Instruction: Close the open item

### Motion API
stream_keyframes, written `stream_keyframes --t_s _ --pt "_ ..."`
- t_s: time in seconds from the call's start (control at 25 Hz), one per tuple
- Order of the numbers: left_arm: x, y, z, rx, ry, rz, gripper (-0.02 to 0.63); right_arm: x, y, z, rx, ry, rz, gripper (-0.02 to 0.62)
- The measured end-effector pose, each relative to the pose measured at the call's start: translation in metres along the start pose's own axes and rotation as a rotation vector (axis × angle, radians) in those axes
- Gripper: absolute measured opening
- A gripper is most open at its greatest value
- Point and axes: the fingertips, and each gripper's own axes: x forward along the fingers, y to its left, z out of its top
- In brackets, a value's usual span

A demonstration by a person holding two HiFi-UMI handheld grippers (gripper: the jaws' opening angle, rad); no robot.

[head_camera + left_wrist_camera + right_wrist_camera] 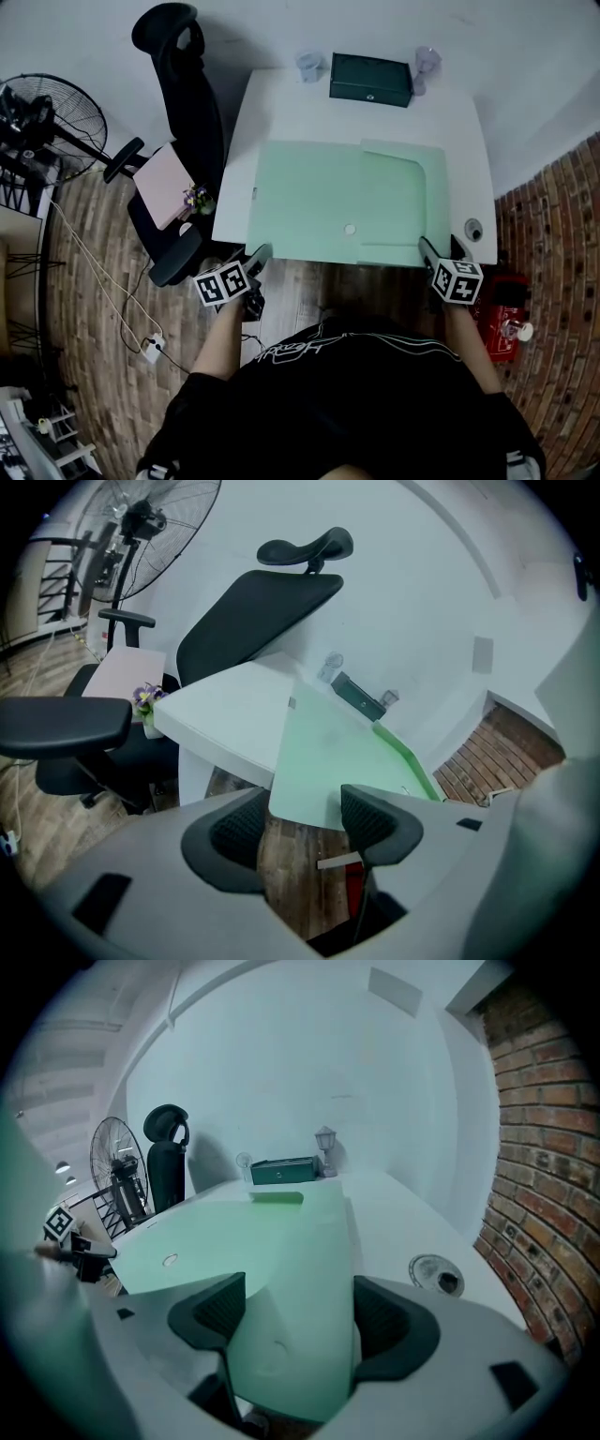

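Pale-green folder (347, 202) lies open on the white table (281, 103); only the right gripper view shows its near edge between the right gripper's (291, 1312) wide-parted jaws. Left gripper's (300, 822) jaws stand apart, the folder's corner just ahead of them. Far beyond both, a dark green box (370, 79) sits shut.

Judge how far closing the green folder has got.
Nothing done yet: the green folder lies open flat on the white table. In hand: the right gripper, jaws apart, straddles its near edge; the left gripper, open, hangs off its near left corner. Left: folding it shut.
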Motion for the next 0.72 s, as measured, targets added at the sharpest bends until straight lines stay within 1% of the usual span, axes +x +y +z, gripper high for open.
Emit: stream_keyframes --t_s 0.08,0.24,0.32,0.48,0.72 --pt "0.001 -0.002 -0.001 -0.012 0.008 -0.019 0.241 0.000 0.000 0.000 0.003 0.004 0.001 0.359" --pt "-0.001 -0.002 0.002 -0.021 0.007 -0.028 0.208 0.000 0.001 0.000 0.011 0.006 0.002 0.359" --pt "-0.003 -0.002 0.004 -0.005 -0.002 -0.024 0.184 0.000 0.000 0.000 0.019 0.000 0.002 0.359" --pt "-0.007 -0.003 0.008 0.019 -0.013 -0.014 0.149 -0.001 0.000 0.003 0.068 -0.030 0.022 0.360" --pt "-0.024 -0.024 0.022 0.041 -0.057 -0.026 0.107 -0.003 -0.001 0.006 0.101 -0.033 0.048 0.364"
